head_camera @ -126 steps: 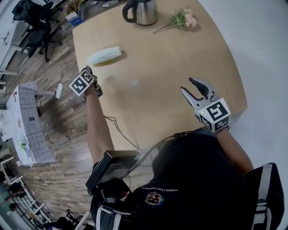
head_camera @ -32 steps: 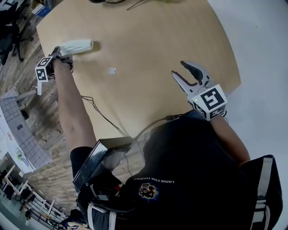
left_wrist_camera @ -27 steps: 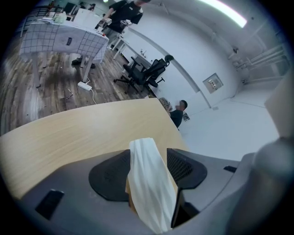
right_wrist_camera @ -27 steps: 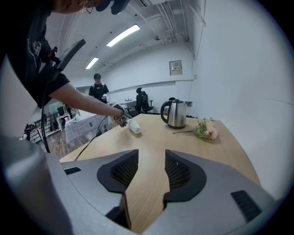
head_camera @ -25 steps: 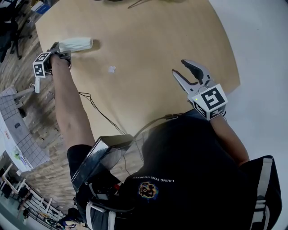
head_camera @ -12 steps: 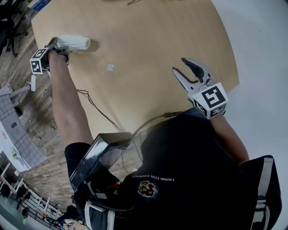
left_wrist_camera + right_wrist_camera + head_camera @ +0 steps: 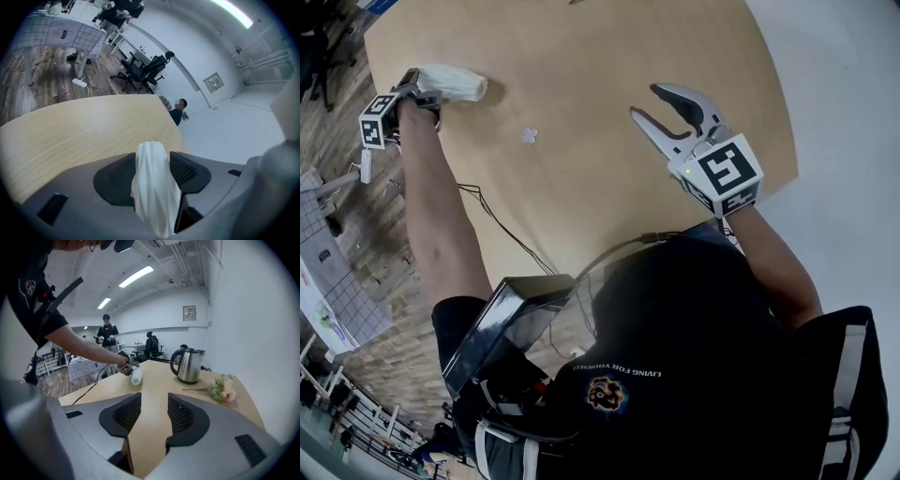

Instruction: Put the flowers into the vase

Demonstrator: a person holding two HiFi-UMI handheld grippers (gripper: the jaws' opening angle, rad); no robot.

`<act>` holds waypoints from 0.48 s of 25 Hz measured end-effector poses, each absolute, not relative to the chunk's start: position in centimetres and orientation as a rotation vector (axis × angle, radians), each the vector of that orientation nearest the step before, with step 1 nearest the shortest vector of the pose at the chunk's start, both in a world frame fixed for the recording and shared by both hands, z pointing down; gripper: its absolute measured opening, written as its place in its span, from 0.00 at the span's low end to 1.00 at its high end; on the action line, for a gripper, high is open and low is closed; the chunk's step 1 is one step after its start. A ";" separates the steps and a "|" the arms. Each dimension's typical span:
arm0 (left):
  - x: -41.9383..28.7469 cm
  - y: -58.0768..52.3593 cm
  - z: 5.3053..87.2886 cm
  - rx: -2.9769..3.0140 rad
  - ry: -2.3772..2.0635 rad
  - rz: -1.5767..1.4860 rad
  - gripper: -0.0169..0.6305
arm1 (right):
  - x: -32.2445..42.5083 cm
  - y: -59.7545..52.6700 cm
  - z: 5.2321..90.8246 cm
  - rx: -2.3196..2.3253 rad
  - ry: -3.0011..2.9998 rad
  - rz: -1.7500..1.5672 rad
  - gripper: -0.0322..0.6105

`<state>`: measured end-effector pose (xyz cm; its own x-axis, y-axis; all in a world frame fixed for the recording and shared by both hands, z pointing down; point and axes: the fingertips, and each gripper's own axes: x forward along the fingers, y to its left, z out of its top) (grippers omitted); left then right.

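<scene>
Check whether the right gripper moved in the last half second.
Yes: the right gripper moved forward-left, nearer the small white scrap on the wooden table.

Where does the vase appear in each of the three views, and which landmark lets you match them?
Head view: the vase lies on its side at upper left, near the table's left edge, held by the left gripper.
Left gripper view: the vase is at bottom centre, clamped between the jaws.
Right gripper view: the vase is left of centre, small and far off, left of the kettle.
Shared landmark: the wooden table.
</scene>
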<state>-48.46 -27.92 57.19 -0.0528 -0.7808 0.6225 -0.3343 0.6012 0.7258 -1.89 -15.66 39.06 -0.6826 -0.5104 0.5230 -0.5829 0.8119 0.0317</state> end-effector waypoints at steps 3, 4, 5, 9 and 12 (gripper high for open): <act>-48.1 -27.7 57.0 0.952 -1.635 -0.467 0.38 | -5.4 -17.7 38.9 0.746 -2.498 0.113 0.30; -48.0 -27.7 57.0 0.955 -1.632 -0.466 0.38 | -6.6 -18.4 39.1 0.726 -2.502 0.096 0.30; -47.9 -27.6 57.0 0.957 -1.629 -0.465 0.38 | -7.8 -19.1 39.2 0.708 -2.505 0.080 0.30; -48.1 -27.5 57.2 0.960 -1.621 -0.469 0.38 | -12.5 -21.6 39.8 0.628 -2.515 0.032 0.30; -48.1 -27.7 57.3 0.961 -1.615 -0.469 0.38 | -15.0 -22.8 40.3 0.576 -2.507 0.006 0.30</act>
<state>-48.05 -27.67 57.28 -0.0236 -0.7880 0.6153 -0.3359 0.5859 0.7375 -15.03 -22.83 40.28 -0.7498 -0.4011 0.5262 -0.4036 0.9075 0.1165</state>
